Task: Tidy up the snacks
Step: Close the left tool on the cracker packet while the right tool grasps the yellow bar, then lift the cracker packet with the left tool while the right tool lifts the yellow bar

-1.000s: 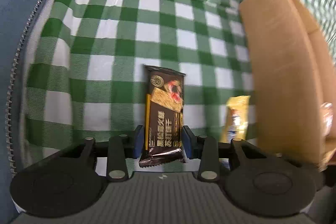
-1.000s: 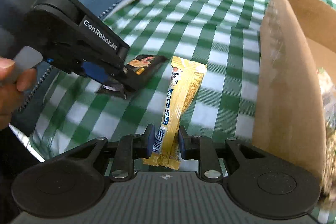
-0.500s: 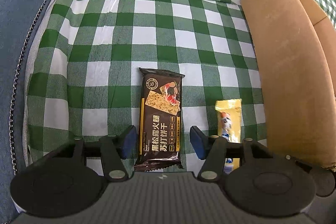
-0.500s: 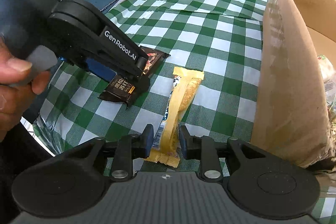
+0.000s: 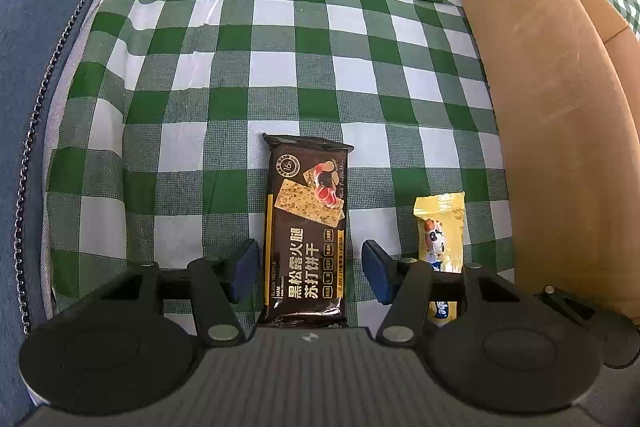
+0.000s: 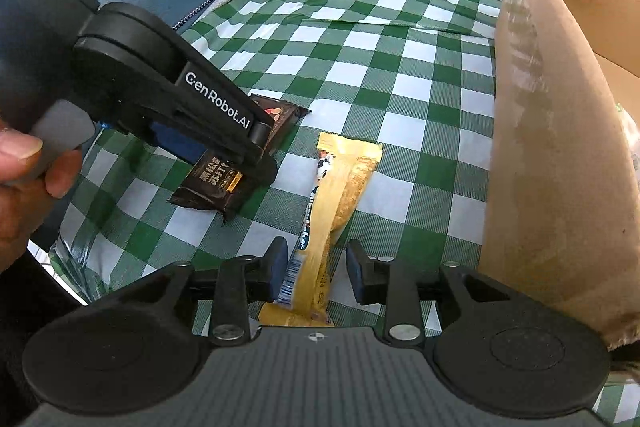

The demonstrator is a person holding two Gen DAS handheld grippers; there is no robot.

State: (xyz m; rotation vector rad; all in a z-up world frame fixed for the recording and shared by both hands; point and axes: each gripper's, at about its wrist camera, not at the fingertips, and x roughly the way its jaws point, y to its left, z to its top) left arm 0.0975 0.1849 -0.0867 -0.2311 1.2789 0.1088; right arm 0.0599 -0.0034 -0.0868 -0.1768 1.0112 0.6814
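Observation:
A dark brown cracker packet (image 5: 306,227) lies flat on the green checked cloth (image 5: 280,47). My left gripper (image 5: 310,269) is open, its pads apart on either side of the packet's near end. A yellow snack bar (image 6: 340,199) lies flat to its right, also in the left wrist view (image 5: 440,231). My right gripper (image 6: 316,273) is open around the bar's near end, pads clear of it. The packet shows in the right wrist view (image 6: 236,163), partly hidden under the left gripper's body (image 6: 160,87).
A brown cardboard box (image 5: 560,115) stands on the right, close to the yellow bar; it also shows in the right wrist view (image 6: 552,131), with something pale inside it. A blue cushion with a zip (image 5: 36,47) borders the cloth on the left.
My left gripper let go of the dark packet and opened wide; the packet now lies flat. My right gripper opened off the yellow bar. Both grippers drew back a little.

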